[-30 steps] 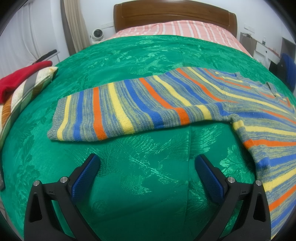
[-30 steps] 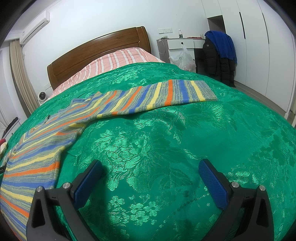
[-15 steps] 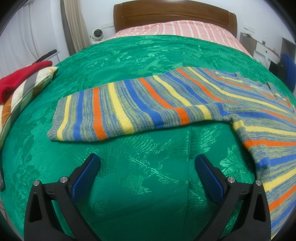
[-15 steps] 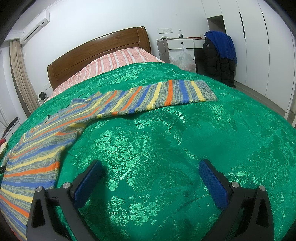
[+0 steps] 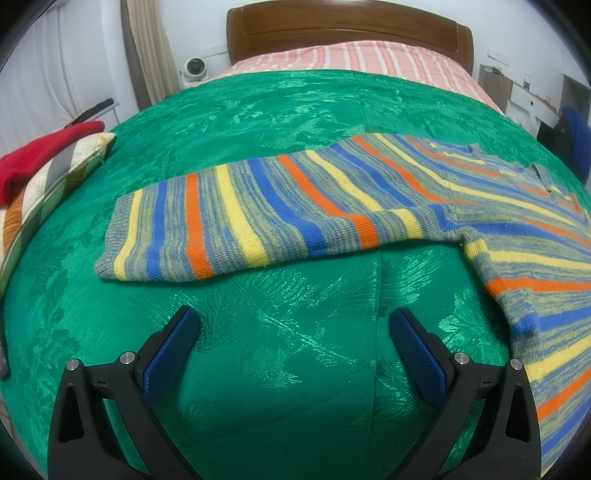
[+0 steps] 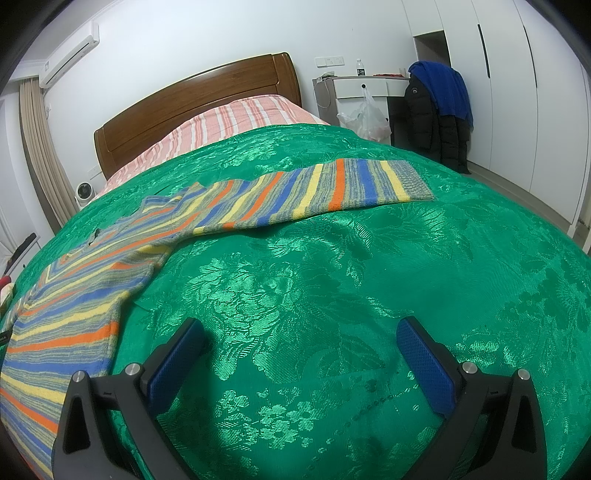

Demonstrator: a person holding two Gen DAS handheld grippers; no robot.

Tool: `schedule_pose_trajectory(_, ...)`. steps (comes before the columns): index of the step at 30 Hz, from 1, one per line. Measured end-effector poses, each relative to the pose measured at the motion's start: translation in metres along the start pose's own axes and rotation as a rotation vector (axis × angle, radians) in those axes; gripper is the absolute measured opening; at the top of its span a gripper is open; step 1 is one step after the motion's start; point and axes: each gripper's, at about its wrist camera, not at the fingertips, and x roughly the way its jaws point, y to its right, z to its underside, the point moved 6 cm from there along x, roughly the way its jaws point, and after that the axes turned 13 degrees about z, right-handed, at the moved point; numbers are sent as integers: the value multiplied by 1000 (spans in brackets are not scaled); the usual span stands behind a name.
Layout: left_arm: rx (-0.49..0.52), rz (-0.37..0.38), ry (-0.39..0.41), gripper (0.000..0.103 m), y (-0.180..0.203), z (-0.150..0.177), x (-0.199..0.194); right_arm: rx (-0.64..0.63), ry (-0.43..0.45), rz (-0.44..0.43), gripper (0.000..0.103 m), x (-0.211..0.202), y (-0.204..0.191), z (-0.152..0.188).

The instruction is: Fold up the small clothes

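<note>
A striped knit sweater [image 5: 332, 206] in blue, orange, yellow and grey lies spread flat on the green bedspread [image 5: 288, 350]. In the left wrist view one sleeve reaches left and the body runs off to the right. My left gripper [image 5: 293, 321] is open and empty, a little short of that sleeve. In the right wrist view the sweater [image 6: 92, 291] lies at the left and its other sleeve [image 6: 332, 192] reaches right. My right gripper [image 6: 299, 332] is open and empty over bare bedspread [image 6: 332, 280], to the right of the sweater's body.
A striped pillow with a red cloth [image 5: 40, 155] on it sits at the bed's left edge. The wooden headboard [image 5: 347, 33] and pink striped sheet [image 5: 354, 55] are at the far end. A desk, a plastic bag and hanging jackets [image 6: 439, 110] stand right of the bed.
</note>
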Motion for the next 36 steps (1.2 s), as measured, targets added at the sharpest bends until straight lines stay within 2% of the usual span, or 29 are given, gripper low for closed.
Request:
schedule_pose_trajectory(20, 0, 0, 0, 103, 0, 0, 0, -2, -5, 3, 103, 0, 0, 0)
schedule_pose_trajectory(24, 0, 0, 0, 103, 0, 0, 0, 4, -75, -3, 102, -4, 0, -6)
schedule_pose_trajectory(27, -1, 0, 0, 103, 0, 0, 0, 147, -110, -145, 102, -15, 14, -24)
schedule_pose_trajectory(32, 1, -1, 2, 103, 0, 0, 0, 388, -175, -293, 102, 3, 64, -71)
schedule_pose_trajectory(34, -3, -4, 5, 103, 0, -1, 1, 555, -261, -369, 97, 29, 89, -79)
schedule_pose_trajectory(36, -1, -9, 5, 103, 0, -1, 1, 669, -296, -386, 89, 51, 108, -81)
